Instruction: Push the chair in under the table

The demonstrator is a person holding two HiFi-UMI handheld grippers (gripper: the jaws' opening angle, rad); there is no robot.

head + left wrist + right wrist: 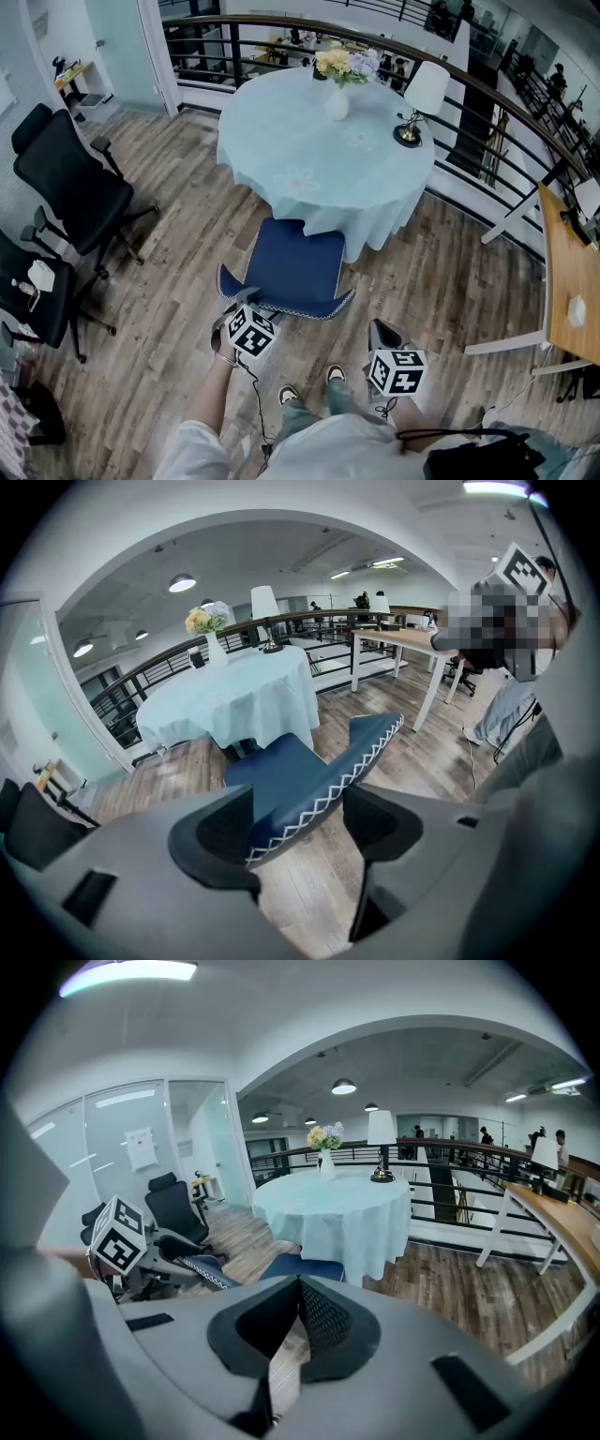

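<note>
A blue chair (295, 262) stands at the round table (309, 169) with the pale blue cloth, the front of its seat under the cloth's hem. My left gripper (244, 300) is at the left end of the chair's backrest. In the left gripper view the stitched backrest edge (328, 780) runs between the jaws of the left gripper (298, 822). It lies against the left jaw, and floor shows before the right one. My right gripper (382, 330) hangs right of the chair, apart from it. In its own view the right gripper (298, 1293) has its pads together on nothing.
A vase of flowers (337, 94) and a lamp (419, 98) stand on the table. Two black office chairs (70, 183) are at the left, a wooden desk (567, 272) at the right, a curved railing (487, 94) behind the table. The person's shoes (335, 374) are behind the chair.
</note>
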